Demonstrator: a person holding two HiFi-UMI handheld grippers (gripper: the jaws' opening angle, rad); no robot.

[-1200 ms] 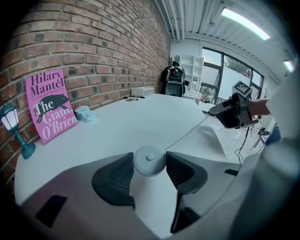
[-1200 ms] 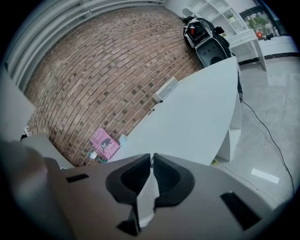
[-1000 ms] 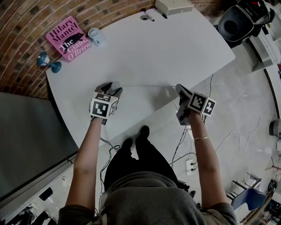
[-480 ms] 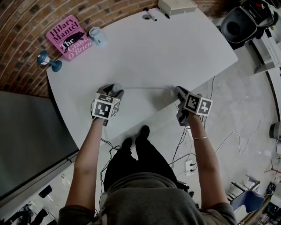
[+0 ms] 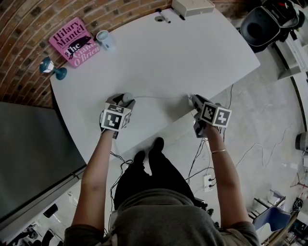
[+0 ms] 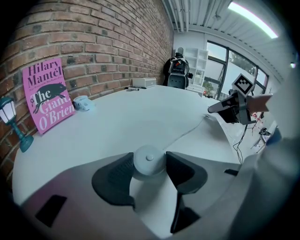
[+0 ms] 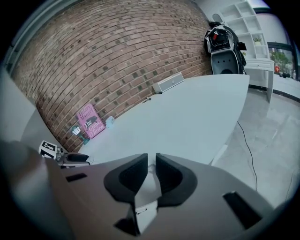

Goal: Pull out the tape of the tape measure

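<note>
A small round white tape measure (image 6: 149, 159) sits on the white table (image 5: 192, 53), and my left gripper (image 6: 149, 165) is shut on it from both sides. In the head view the left gripper (image 5: 126, 99) is at the table's near edge. The thin white tape (image 5: 159, 97) runs out of the case in a slack curve to my right gripper (image 5: 192, 100). In the right gripper view that gripper (image 7: 151, 171) has just been opening. A narrow gap shows between its pads, and the tape's end (image 7: 151, 168) lies loose in the gap.
Along the brick wall stand a pink book (image 5: 73, 41), a blue lamp ornament (image 5: 50, 67) and a small pale blue object (image 5: 105, 39). A white box (image 5: 192, 6) and a pen (image 5: 161, 17) lie at the far edge. An office chair (image 5: 269, 21) and floor cables (image 5: 202, 158) are on the right.
The tape, straight and taut before, now sags in a curve onto the table. The right gripper has sunk a little and its jaws have parted. The left gripper has stayed put.
</note>
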